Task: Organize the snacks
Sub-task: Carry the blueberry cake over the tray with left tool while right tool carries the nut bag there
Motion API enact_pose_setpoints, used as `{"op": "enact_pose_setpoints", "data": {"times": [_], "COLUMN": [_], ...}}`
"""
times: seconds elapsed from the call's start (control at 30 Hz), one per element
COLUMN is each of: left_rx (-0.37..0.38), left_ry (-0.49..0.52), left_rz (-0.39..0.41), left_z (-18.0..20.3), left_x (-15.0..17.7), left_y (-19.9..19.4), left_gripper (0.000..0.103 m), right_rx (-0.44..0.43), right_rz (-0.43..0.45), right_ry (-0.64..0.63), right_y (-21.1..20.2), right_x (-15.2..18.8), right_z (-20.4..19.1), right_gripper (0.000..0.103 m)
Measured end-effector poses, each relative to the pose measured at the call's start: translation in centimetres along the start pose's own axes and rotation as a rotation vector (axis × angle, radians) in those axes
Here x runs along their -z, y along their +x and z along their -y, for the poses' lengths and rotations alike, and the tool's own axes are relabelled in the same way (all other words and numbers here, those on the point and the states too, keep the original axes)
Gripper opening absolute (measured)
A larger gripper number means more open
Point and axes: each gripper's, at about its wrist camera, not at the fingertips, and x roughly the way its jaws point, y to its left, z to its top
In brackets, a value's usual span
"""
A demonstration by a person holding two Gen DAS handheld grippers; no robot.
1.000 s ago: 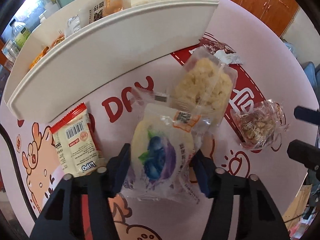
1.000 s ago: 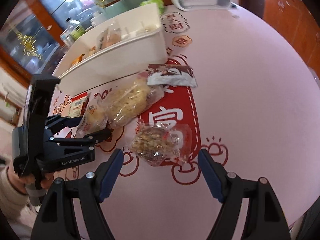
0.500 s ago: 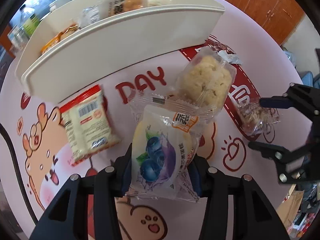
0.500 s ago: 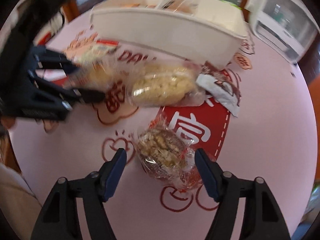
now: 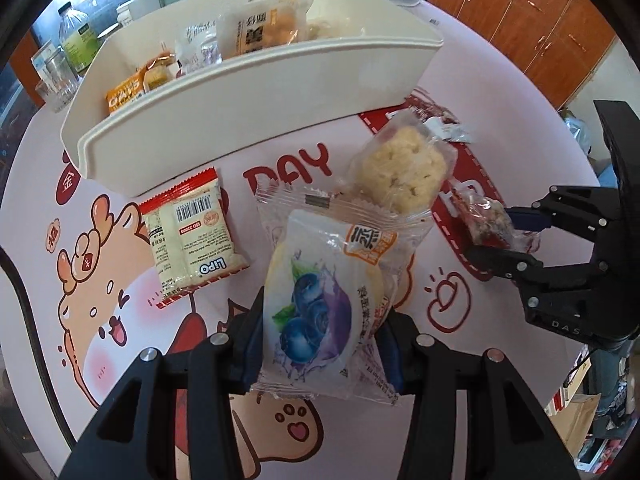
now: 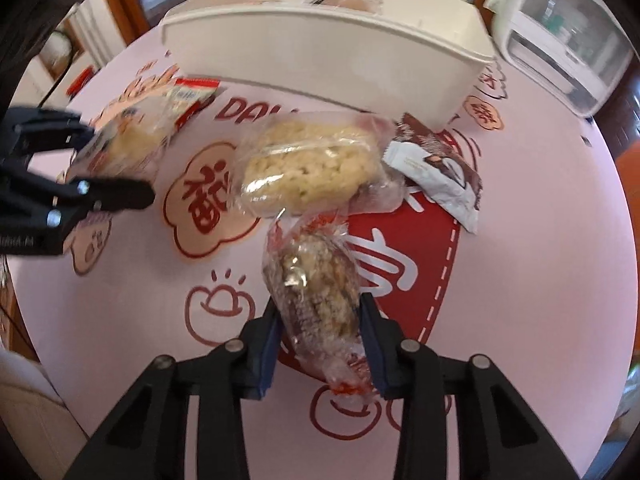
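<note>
My left gripper (image 5: 320, 332) is shut on a blueberry pastry packet (image 5: 320, 300) and holds it above the pink table. My right gripper (image 6: 320, 332) is shut on a clear-wrapped nut cake (image 6: 316, 288); it also shows in the left wrist view (image 5: 500, 240). A white curved bin (image 5: 256, 96) with several snacks inside stands behind. A puffed rice cake packet (image 5: 404, 168) lies between the grippers, also in the right wrist view (image 6: 312, 168). A red-edged LIPO biscuit packet (image 5: 192, 232) lies at the left.
A brown and white snack packet (image 6: 436, 172) lies right of the rice cake, near the bin's end. Bottles and jars (image 5: 72, 48) stand beyond the bin at the left. A white appliance (image 6: 560, 60) stands at the table's far right.
My left gripper closed on the blueberry packet and lifted it. My right gripper moved in over the nut cake and closed on it.
</note>
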Motion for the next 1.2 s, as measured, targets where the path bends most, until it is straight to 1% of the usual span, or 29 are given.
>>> {"op": "enact_pose_setpoints", "data": {"times": [0.2, 0.37, 0.43, 0.53, 0.6, 0.67, 0.77, 0.83, 0.87, 1.03, 1.13, 1.2], "left_rx": [-0.001, -0.006, -0.008, -0.014, -0.026, -0.054, -0.091, -0.117, -0.141, -0.182, -0.219, -0.226], "left_ry": [-0.007, -0.002, -0.005, -0.01, -0.013, -0.013, -0.02, -0.023, -0.026, -0.047, -0.057, -0.069], "left_rz": [0.027, 0.051, 0.074, 0.132, 0.182, 0.231, 0.295, 0.328, 0.346, 0.38, 0.401, 0.398], "left_z": [0.2, 0.4, 0.1, -0.3, -0.8, -1.5, -2.5, -3.3, -3.7, -5.4, -6.2, -6.9], "left_x": [1.2, 1.4, 1.1, -0.1, -1.0, -2.4, -4.8, -6.4, -7.6, -12.4, -15.0, -16.5], "left_y": [-2.4, -4.0, -5.0, -7.1, -9.1, -11.1, -13.8, -15.2, -16.0, -18.0, -18.1, -17.6], "left_gripper": [0.046, 0.046, 0.046, 0.046, 0.046, 0.046, 0.046, 0.046, 0.046, 0.047, 0.047, 0.047], "right_rx": [-0.028, -0.056, -0.055, -0.049, -0.04, -0.031, -0.028, -0.01, 0.001, 0.034, 0.063, 0.073], "right_rz": [0.102, 0.181, 0.209, 0.242, 0.273, 0.294, 0.331, 0.359, 0.368, 0.417, 0.432, 0.426], "right_ry": [0.123, 0.166, 0.17, 0.185, 0.205, 0.229, 0.279, 0.306, 0.313, 0.348, 0.361, 0.374], "right_y": [-3.0, -5.9, -7.2, -8.8, -10.2, -11.4, -13.3, -14.4, -14.8, -16.6, -16.9, -16.7], "right_x": [0.1, -0.8, -1.4, -3.0, -4.1, -5.5, -8.3, -10.4, -11.6, -17.4, -20.6, -22.5], "right_z": [-1.7, -4.4, -5.4, -6.1, -6.1, -5.9, -5.1, -4.6, -4.4, -3.0, -2.0, -1.4], "right_gripper": [0.036, 0.036, 0.036, 0.036, 0.036, 0.036, 0.036, 0.036, 0.036, 0.036, 0.037, 0.037]}}
